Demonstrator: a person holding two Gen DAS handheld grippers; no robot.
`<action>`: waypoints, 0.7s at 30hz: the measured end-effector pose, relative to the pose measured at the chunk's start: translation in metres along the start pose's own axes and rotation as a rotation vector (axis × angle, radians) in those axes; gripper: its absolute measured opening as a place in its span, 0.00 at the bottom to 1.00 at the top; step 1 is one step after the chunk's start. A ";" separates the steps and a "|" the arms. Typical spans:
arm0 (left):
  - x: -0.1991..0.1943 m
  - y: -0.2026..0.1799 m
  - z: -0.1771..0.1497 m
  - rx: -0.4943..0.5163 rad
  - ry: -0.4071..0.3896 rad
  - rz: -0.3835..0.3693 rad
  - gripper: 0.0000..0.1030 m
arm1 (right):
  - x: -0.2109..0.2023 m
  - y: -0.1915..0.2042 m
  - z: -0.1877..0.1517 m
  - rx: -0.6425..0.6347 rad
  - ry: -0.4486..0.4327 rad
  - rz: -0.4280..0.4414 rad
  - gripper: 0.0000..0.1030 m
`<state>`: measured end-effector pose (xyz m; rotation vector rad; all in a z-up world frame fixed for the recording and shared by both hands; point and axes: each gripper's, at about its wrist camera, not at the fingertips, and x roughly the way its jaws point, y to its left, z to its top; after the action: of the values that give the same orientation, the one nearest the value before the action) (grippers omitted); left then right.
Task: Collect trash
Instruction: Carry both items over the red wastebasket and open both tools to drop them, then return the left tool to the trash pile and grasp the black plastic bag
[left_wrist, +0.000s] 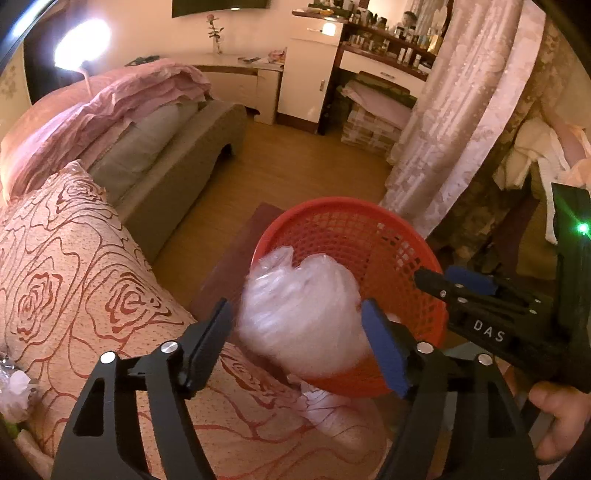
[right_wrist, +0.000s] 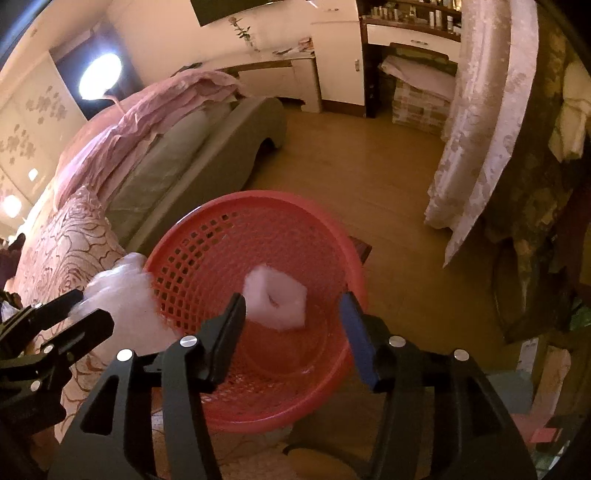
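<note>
Blurred plastic bag (left_wrist: 301, 325) between left tool (left_wrist: 299, 343) fingers, hiding basket (left_wrist: 373, 236) rim.

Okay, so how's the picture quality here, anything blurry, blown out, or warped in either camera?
Left wrist view: the plastic bag between the left gripper fingers is motion-smeared, and the lamp is blown out to white. Right wrist view: the white wad over the red basket is soft-edged, and the same lamp glares. Both views have an orange cast and fisheye bending at the edges.
</note>
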<state>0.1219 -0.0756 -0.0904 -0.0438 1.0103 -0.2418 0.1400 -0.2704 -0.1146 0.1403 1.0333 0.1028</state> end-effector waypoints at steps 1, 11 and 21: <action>-0.001 -0.001 0.000 -0.001 -0.001 -0.001 0.71 | -0.001 0.000 -0.001 0.000 -0.002 -0.001 0.51; -0.020 -0.003 -0.002 0.014 -0.041 0.024 0.72 | -0.017 0.001 -0.004 -0.007 -0.041 -0.002 0.51; -0.064 0.011 -0.009 -0.025 -0.127 0.091 0.72 | -0.042 0.016 -0.010 -0.023 -0.118 0.027 0.65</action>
<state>0.0842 -0.0504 -0.0435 -0.0356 0.8865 -0.1412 0.1097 -0.2601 -0.0812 0.1373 0.9127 0.1295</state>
